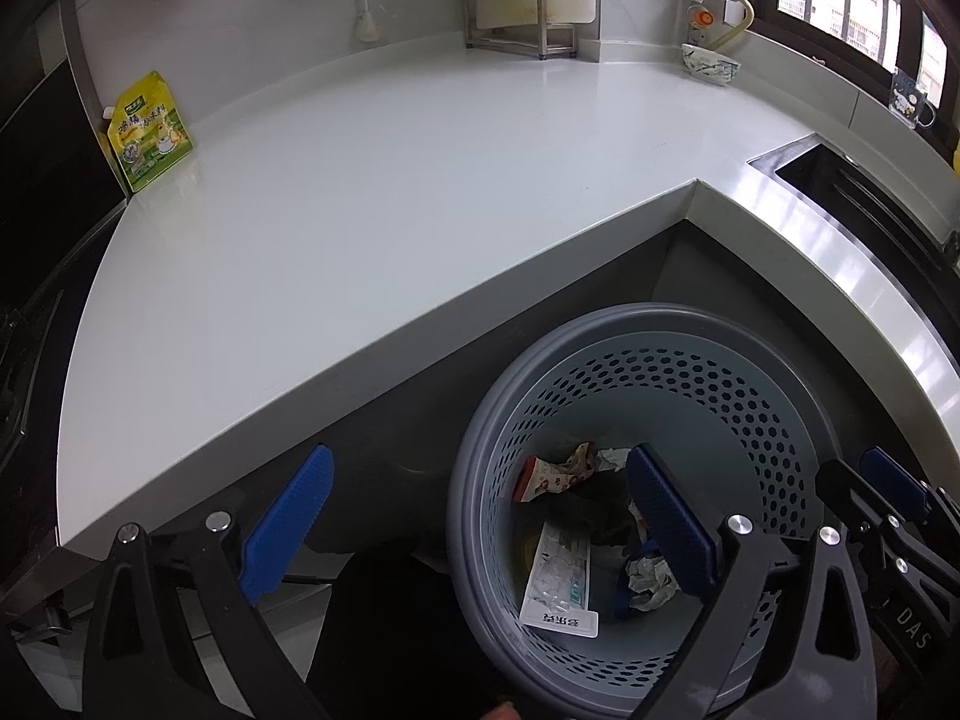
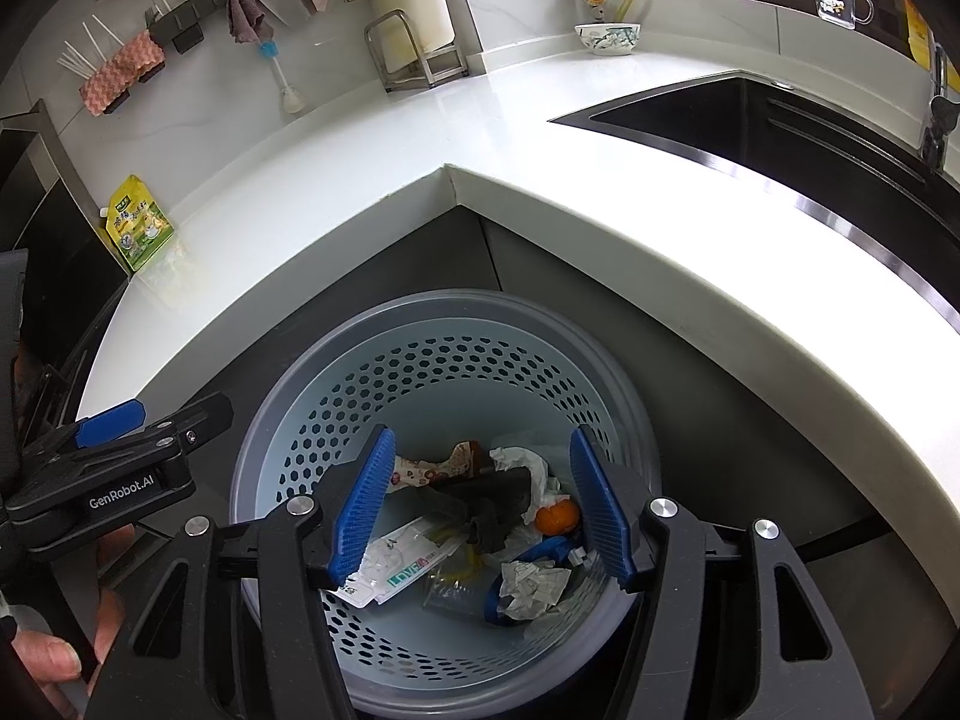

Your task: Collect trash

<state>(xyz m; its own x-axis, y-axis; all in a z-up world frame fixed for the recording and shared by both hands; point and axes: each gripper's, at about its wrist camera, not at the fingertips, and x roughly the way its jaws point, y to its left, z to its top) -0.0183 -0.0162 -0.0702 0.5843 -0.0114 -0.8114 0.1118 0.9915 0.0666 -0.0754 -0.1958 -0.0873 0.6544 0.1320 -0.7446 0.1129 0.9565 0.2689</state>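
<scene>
The desk (image 2: 600, 192) is a smooth, glossy white L-shaped slab with a squared edge; a black rectangular sink (image 2: 780, 120) with a steel rim is set into its right wing. Below the inner corner stands the bin (image 2: 288, 420), a round grey-blue plastic basket with a solid rim and walls perforated by hexagonal holes. The trash lies at its bottom: a flat white printed packet (image 2: 408, 564), a crumpled patterned wrapper (image 2: 432, 468), a dark creased piece (image 2: 480, 498), crumpled white paper (image 2: 531, 585) and a small round orange item (image 2: 557, 516). The right tongs (image 2: 483, 510) hang directly over the bin mouth with their ribbed blue pads (image 2: 360, 516) spread wide and nothing between them. The left tongs (image 1: 474, 522) are likewise spread wide and empty, one blue pad (image 1: 669, 522) above the bin and the other over the dark cabinet front. A yellow-green glossy pouch (image 1: 150, 132) stands at the far left edge of the desk, a bent steel rack (image 1: 516, 12) against the back wall, and a patterned ceramic bowl (image 1: 711, 63) near the window.
</scene>
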